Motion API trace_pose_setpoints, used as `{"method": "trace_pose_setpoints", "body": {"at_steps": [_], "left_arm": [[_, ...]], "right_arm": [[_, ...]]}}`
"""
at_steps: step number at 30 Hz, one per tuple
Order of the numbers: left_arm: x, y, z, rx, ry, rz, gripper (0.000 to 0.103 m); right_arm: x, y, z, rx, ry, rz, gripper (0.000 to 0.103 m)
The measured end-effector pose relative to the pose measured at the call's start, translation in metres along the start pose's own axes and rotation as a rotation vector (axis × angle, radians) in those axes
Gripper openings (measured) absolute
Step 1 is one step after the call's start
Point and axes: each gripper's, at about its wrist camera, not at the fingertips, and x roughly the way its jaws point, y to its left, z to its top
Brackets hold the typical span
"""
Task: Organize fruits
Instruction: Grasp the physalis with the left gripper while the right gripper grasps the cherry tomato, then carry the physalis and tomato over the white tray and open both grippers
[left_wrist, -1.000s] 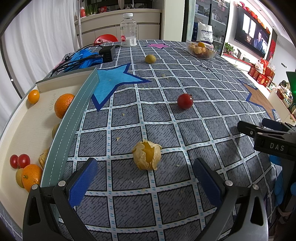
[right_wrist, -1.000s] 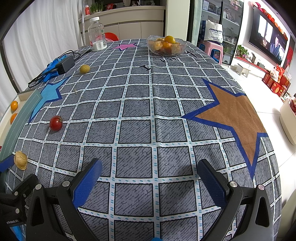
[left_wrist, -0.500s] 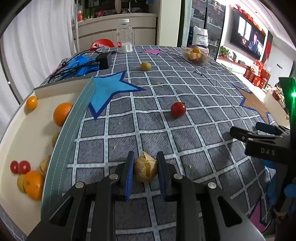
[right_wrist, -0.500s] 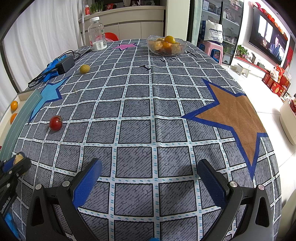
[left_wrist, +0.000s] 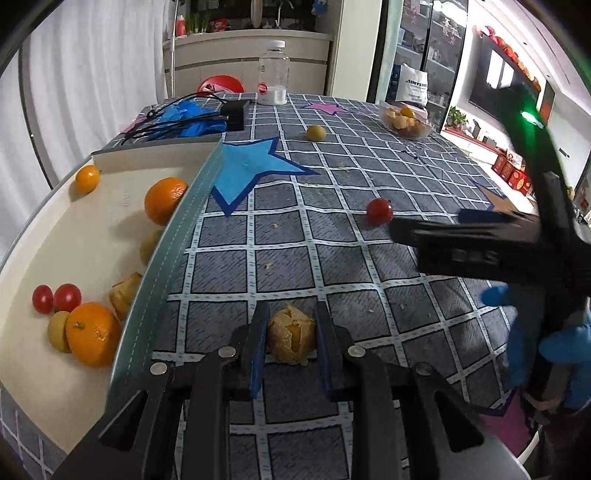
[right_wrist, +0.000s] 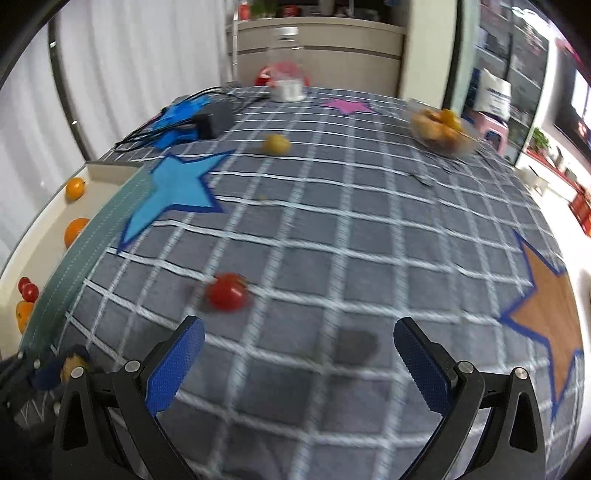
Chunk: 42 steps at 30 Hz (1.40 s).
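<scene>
Gripping a husked golden berry (left_wrist: 291, 338) just beside the tray (left_wrist: 110, 177), the left gripper (left_wrist: 290, 341) has its fingers pressed on both sides of the fruit.

The right gripper (right_wrist: 297, 363) hangs over the checked surface (right_wrist: 369, 240), fingers wide and holding nothing, a cherry tomato (right_wrist: 227, 292) just ahead. Farther off lie a yellow fruit (right_wrist: 275, 144) and a glass bowl (right_wrist: 441, 129).

No text can be read with certainty; blue lettering on the white bag (left_wrist: 412, 88) is too small and blurred.
</scene>
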Motion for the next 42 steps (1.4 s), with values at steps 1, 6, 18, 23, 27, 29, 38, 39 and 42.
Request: {"method": "trace_pose_setpoints", "body": {"at_steps": [1,6,18,23,27,29,38,39,42], "left_arm": [[0.0,0.001,0.0,-0.003,-0.003,0.003,0.027],[-0.001,0.0,-0.003,0.0,-0.016,0.018,0.027],[-0.032,0.009,0.005,-0.014,-0.06,-0.018,0.026],[-0.064,0.031,0.021,-0.041,-0.142,0.012,0.026],[-0.075,0.055,0.024,-0.063,-0.163,0.067,0.026],[-0.079,0.07,0.025,-0.081,-0.165,0.091,0.026],[-0.085,0.127,0.025,-0.145,-0.177,0.185,0.026],[-0.083,0.133,0.024,-0.153,-0.172,0.19,0.026],[-0.074,0.147,0.02,-0.179,-0.148,0.199,0.026]], "right_arm": [[0.006,0.003,0.002,-0.003,0.006,0.008,0.103],[0.013,0.019,0.006,-0.04,-0.003,-0.01,0.079],[-0.023,0.002,-0.004,0.068,0.002,0.169,0.024],[-0.048,0.0,-0.004,0.085,-0.008,0.222,0.024],[-0.06,0.012,0.0,0.072,-0.007,0.261,0.024],[-0.064,0.023,0.004,0.063,-0.003,0.28,0.024],[-0.059,0.097,0.029,-0.048,0.03,0.367,0.024],[-0.057,0.106,0.031,-0.061,0.037,0.376,0.024],[-0.048,0.13,0.034,-0.098,0.063,0.399,0.024]]}}
